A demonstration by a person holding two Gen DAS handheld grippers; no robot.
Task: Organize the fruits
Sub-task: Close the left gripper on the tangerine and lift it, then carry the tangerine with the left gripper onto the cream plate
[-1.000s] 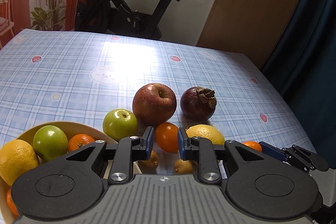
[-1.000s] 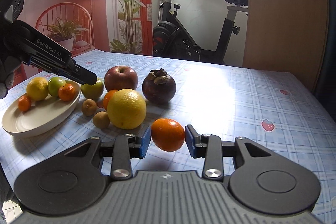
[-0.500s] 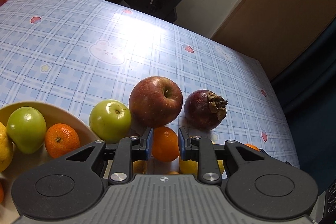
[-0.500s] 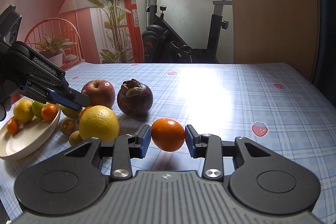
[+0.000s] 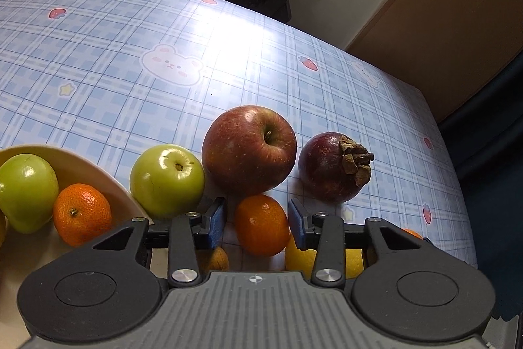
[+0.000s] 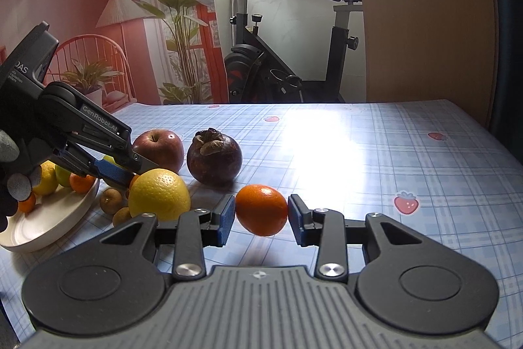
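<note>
The left gripper (image 5: 256, 219) has just been opening and its jaws now stand spread around a small tangerine (image 5: 261, 224) on the table, pads not touching — it should come lower and centre before squeezing, since the red apple (image 5: 249, 149) sits right behind. Right gripper (image 6: 261, 215) is pinching its own orange (image 6: 261, 209) — glossy, round, held just above the tablecloth (image 6: 392, 152).

On the table (image 5: 163, 31) the apple (image 5: 248, 149) sits between two neighbours — mangosteen (image 5: 333, 169) right, plate (image 5: 98, 175) further left.
</note>
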